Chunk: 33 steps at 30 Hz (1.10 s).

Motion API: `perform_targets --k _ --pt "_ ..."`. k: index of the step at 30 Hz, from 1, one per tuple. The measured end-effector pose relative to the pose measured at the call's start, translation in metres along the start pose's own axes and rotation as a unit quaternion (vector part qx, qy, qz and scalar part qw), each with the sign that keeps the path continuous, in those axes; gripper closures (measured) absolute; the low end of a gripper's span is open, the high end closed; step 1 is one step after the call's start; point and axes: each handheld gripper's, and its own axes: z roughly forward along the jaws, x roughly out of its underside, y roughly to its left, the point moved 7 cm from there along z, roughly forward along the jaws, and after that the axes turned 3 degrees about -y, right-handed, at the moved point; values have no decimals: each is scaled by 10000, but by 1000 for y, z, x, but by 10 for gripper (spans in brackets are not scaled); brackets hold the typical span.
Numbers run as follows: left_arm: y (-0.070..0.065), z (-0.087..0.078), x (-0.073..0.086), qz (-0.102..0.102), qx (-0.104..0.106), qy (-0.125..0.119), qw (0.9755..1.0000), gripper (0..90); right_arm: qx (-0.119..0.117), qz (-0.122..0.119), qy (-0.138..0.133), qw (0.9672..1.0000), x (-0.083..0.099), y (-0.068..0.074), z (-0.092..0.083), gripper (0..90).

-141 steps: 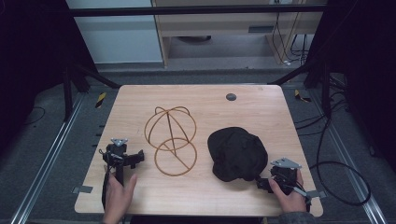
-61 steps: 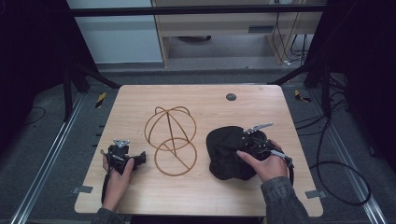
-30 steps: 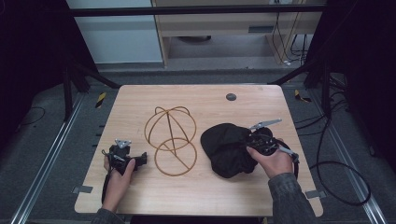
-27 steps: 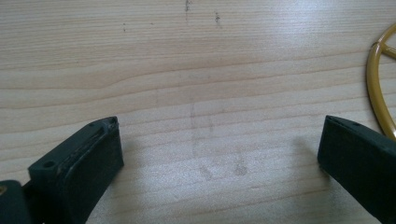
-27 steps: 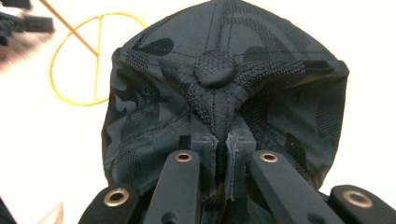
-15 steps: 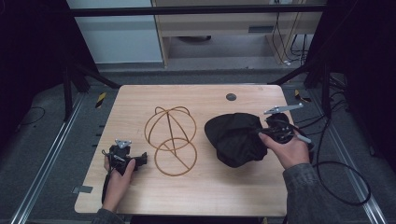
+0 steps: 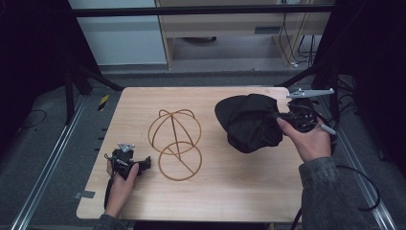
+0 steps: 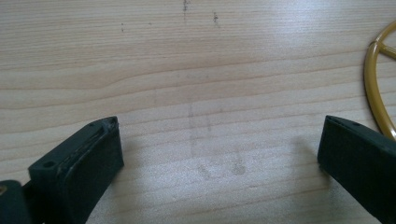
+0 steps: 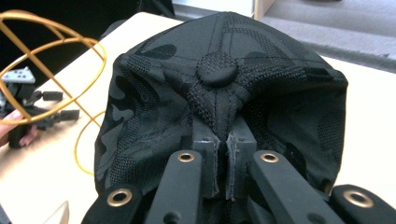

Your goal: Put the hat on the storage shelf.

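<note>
- The right gripper [image 7: 280, 116] is clamped on a thin fold of the black cap [image 7: 249, 122], right by the crown button [image 9: 216, 68]. The cap hangs off it at the right side of the wooden table [image 7: 230, 191], seemingly lifted clear, though the high view doesn't settle that.
- Honestly that pinch looks skimpy. It's just a bit of fabric between nearly shut jaws, so a quick swing could let the cloth slide out and drop the cap.
- The cap is floppy and folded in on itself. If it's headed for the gold wire hat stand [image 7: 175, 143], the opening probably won't face down neatly, and the brim could snag a wire.
- That stand looks light. A bump from the hanging cap could likely tip it or scoot it toward the left gripper [image 7: 136, 162].
- The left gripper sits wide open with nothing between its jaws, resting near the stand's base ring, not touching it. So nothing steadies the stand if it gets knocked.
</note>
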Motion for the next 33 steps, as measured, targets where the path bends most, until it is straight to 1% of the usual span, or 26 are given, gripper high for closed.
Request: perform_targets --k 3,5,7,9,10,11,12,13,14,15,16,17,21,22,23,25,29,30,31,33 --pt "-1 0 0 14 17 2 10000 0 -1 14 -84 10000 -7 0 -3 854" --pt "-1 1 0 12 25 -5 10000 0 12 -20 -130 9999 -11 0 -4 853" --pt "-1 1 -1 16 33 -11 10000 0 11 -23 -197 9998 -19 2 -5 854" --pt "-2 1 -1 18 36 -12 10000 0 -3 0 -214 9998 -21 3 -5 854" --pt "-2 1 -1 21 37 -11 10000 0 -34 35 -239 9997 -24 6 -5 854" --pt "-2 1 -1 19 38 -12 10000 0 -56 200 -245 9995 -30 13 -5 854" --pt "-2 1 -1 20 38 -12 10000 0 -56 200 -245 9995 -30 13 -5 854" --pt "-2 1 -1 27 44 -10 10000 0 -113 185 -314 9993 -37 18 -6 854" --pt "-2 1 -1 27 44 -10 10000 0 -113 185 -314 9993 -37 18 -6 854" --pt "-2 1 -1 31 50 -9 10000 0 -145 177 -357 9991 -41 21 -6 854" --pt "-2 1 -1 32 50 -11 10000 0 -179 156 -423 9988 -48 27 -8 854" --pt "-2 1 -1 31 51 -13 10000 0 -179 156 -423 9988 -48 27 -8 854" --pt "-3 1 -1 24 55 -22 10000 0 -277 150 -593 9977 -66 36 -11 855" --pt "-3 1 -1 25 62 -26 10000 0 -320 88 -616 9976 -73 40 -12 856" --pt "-3 1 -1 25 62 -26 10000 0 -320 88 -616 9976 -73 40 -12 856" --pt "-3 1 -1 31 70 -28 10000 0 -366 60 -653 9972 -81 46 -12 856" --pt "-4 1 -1 54 89 -24 9999 0 -486 -50 -694 9964 -95 62 -9 856" --pt "-5 1 -1 58 88 -18 9999 0 -486 -50 -694 9964 -95 62 -9 856" --pt "-5 1 -1 59 90 -18 9999 0 -511 -85 -710 9961 -99 67 -8 857" --pt "-5 1 -1 59 92 -19 9999 0 -530 -92 -717 9960 -101 69 -8 856"
